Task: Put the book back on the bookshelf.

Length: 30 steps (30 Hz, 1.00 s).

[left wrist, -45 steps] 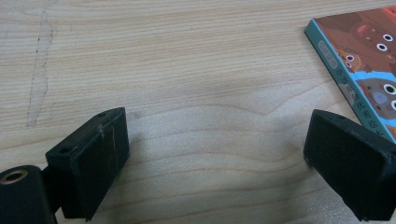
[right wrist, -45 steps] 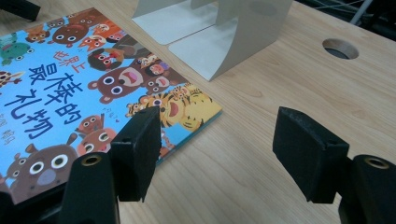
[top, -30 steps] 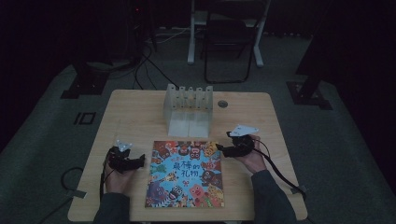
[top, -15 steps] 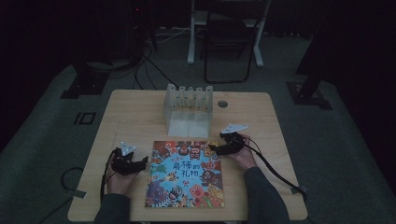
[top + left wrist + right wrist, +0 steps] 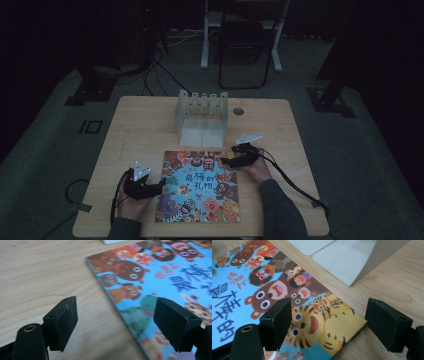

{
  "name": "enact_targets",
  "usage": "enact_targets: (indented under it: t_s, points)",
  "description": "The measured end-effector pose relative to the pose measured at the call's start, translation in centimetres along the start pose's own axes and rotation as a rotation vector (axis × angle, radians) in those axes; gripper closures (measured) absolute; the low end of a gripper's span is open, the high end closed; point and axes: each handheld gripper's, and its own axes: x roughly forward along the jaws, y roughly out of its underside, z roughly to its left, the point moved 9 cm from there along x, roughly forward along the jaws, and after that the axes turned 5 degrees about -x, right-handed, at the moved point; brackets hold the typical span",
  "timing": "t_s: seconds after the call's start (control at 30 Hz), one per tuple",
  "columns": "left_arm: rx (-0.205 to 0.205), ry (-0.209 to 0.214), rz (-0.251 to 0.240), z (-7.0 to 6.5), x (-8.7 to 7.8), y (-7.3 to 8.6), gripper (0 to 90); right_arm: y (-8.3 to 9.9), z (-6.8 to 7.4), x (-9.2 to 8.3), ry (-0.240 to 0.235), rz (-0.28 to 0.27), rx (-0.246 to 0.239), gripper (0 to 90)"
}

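Both hands have shifted since a second ago: the left hand-held gripper [image 5: 159,185] has slid in toward the left edge of the picture book [image 5: 200,186], and the right hand-held gripper [image 5: 225,161] has come down onto the book's far right corner. Nearest the person, the left forearm enters from the bottom edge, its gripper pointing right; its jaws, which have just been closing and then easing apart a little, stand open astride the book's left edge, pads clear of it. The book lies flat on the table [image 5: 135,130], cover up. Further on, the right hand reaches leftward, jaws apart over the tiger corner, gripping nothing. Beyond the book stands a pale slotted rack [image 5: 201,107], its slots seemingly bare.
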Motion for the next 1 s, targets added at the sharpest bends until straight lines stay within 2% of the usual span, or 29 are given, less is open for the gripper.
enact_targets:
  t_s: [0.3,0.47,0.7,1.0]
  points:
    - [0.047,0.054,-0.003,-2.7,-0.9,0.7,19.4,0.2,0.0,-0.3,-0.010,-0.002,0.021,21.3]
    - [0.050,0.093,0.003,-3.9,-1.0,0.9,19.4,0.1,-0.1,-0.4,-0.019,-0.012,0.042,21.3]
    - [0.109,0.103,0.013,-5.1,-1.3,1.3,16.5,-0.1,-0.1,-0.5,-0.029,-0.023,0.063,21.3]
    - [0.148,0.129,0.007,-6.7,-1.7,1.7,14.8,-0.4,-0.1,-0.8,-0.039,-0.035,0.078,21.3]
